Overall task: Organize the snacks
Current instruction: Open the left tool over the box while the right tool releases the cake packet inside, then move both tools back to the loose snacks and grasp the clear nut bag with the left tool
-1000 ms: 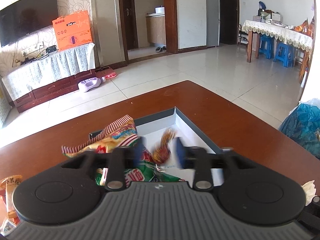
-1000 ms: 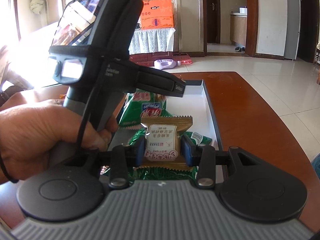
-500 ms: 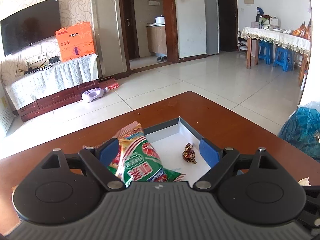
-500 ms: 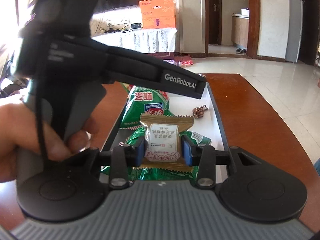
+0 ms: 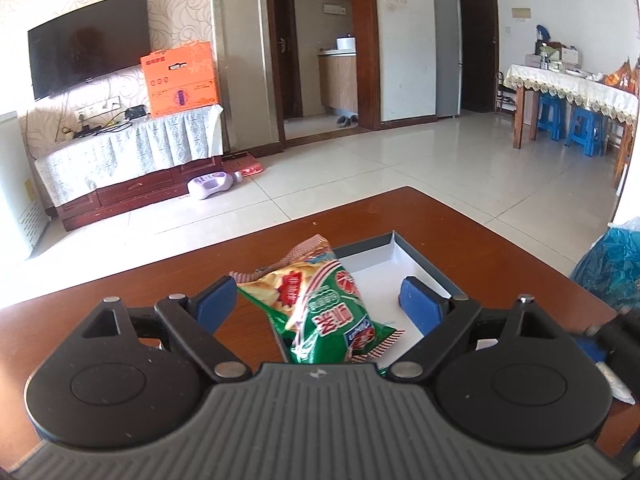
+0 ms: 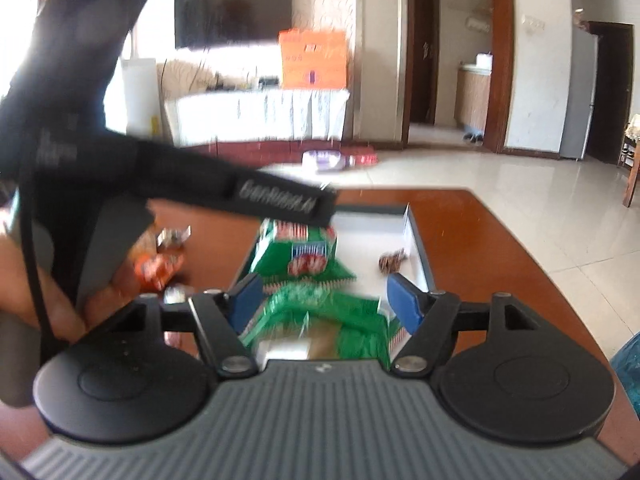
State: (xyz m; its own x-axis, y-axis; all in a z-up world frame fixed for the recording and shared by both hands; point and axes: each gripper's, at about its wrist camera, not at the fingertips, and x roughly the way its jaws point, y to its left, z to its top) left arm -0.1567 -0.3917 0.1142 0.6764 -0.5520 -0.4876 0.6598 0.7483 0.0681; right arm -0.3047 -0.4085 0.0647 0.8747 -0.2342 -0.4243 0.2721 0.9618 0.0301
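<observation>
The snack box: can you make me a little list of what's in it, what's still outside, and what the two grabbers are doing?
box: grey tray with white floor, on the brown table
inside: green chip bag, more green packets, small brown candy
outside: orange wrapped snacks on the table, left of the box
left gripper: jaws just opened, holding nothing
right gripper: jaws just opened, packets lie loose below

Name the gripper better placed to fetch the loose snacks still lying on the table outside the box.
Left, probably. The loose snacks lie left of the box, beside the left gripper, which is open and empty. The right gripper hangs open over the box.
</observation>
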